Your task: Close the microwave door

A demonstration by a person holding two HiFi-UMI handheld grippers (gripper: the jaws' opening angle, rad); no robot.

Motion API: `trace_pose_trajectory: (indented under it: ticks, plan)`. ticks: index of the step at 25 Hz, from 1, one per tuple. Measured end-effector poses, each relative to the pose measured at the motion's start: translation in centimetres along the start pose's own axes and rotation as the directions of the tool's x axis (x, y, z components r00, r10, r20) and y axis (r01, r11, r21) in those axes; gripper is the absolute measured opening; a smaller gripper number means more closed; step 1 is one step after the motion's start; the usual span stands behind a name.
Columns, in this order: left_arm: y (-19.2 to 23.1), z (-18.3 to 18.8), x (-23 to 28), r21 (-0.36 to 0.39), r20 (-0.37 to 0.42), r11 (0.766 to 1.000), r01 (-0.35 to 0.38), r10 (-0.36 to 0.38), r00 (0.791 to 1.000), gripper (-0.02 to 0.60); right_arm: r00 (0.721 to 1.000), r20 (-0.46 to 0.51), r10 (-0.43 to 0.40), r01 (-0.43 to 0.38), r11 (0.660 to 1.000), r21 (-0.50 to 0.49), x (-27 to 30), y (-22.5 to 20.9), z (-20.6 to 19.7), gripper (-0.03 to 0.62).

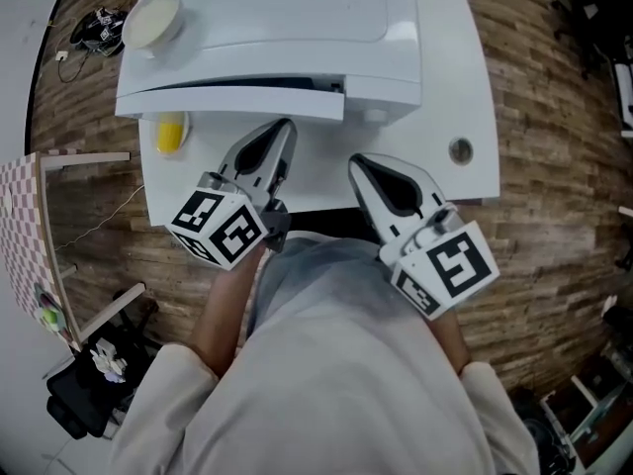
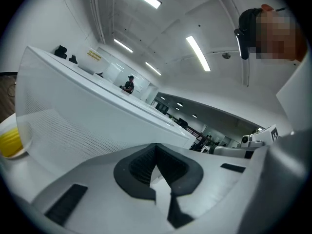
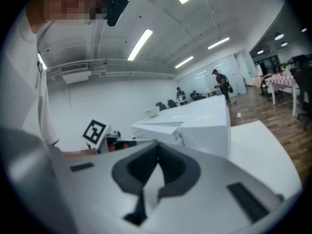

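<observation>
Hovering side by side at lower centre, the left gripper (image 1: 283, 133) and right gripper (image 1: 357, 162) both have their fingers pressed together with nothing between them, tips over the white counter (image 1: 450, 87). Just beyond, at upper centre, the white microwave (image 1: 297, 18) stands with its door (image 1: 232, 95) slightly ajar. A yellow item (image 1: 170, 132) lies by the door's left end.

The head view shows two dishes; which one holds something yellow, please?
The dish on the table beside the left gripper; the other dish sits atop the microwave, looking cream.
</observation>
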State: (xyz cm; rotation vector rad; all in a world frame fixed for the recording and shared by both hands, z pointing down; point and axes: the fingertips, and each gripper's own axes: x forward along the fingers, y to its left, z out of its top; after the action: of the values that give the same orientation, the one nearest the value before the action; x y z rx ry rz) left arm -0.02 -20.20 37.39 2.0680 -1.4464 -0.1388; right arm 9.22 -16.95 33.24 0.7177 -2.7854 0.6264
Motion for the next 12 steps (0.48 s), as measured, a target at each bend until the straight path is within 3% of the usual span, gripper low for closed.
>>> trace_pose_trajectory:
  ticks: [12]
  plan:
    - [-0.7,0.3,0.7,-0.014,0.02,1.0,-0.003,0.003,1.0,0.017,1.0,-0.001,-0.001,0.001,1.0,0.019,0.7,-1.1,0.2,0.021]
